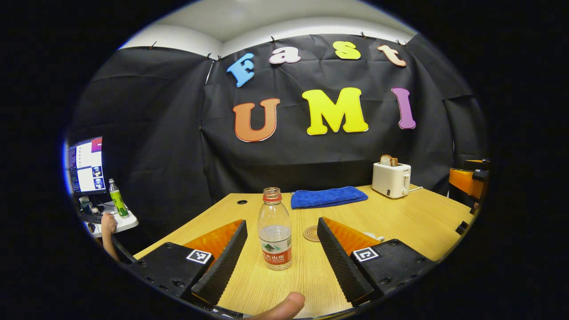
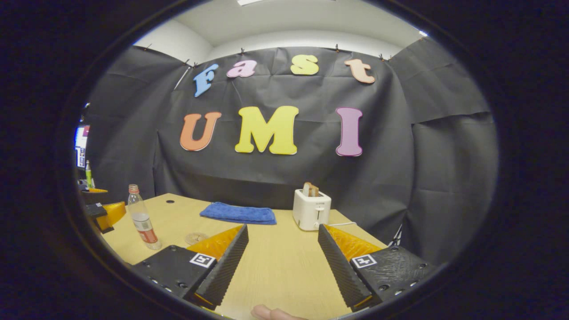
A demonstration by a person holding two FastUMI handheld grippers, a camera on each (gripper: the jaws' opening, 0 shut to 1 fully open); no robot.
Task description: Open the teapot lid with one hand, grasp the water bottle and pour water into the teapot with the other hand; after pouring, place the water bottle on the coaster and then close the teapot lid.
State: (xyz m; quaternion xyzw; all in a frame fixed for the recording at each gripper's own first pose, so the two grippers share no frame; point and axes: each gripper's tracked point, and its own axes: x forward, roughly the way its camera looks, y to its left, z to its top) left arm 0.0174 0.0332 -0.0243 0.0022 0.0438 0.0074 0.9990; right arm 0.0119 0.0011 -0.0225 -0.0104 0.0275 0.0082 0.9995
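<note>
Closing on the water bottle (image 1: 275,231) is the step in hand: the left tool (image 1: 279,246) stands open, its jaws either side of the bottle without touching, so squeeze low and square to keep it upright. Behind sits the coaster (image 1: 312,233) on the desk (image 1: 413,222). Looking from the right gripper view, the right tool (image 2: 282,258) gapes over bare desk, with the left tool's fingers (image 2: 106,215) near the bottle.

Both cameras sit low over the table (image 1: 400,222), facing the cloth back wall. The left gripper view looks from close at the water bottle (image 1: 275,229); the right gripper view stands further right, sharing the bottle, blue towel (image 2: 238,214) and toaster (image 2: 311,209).
</note>
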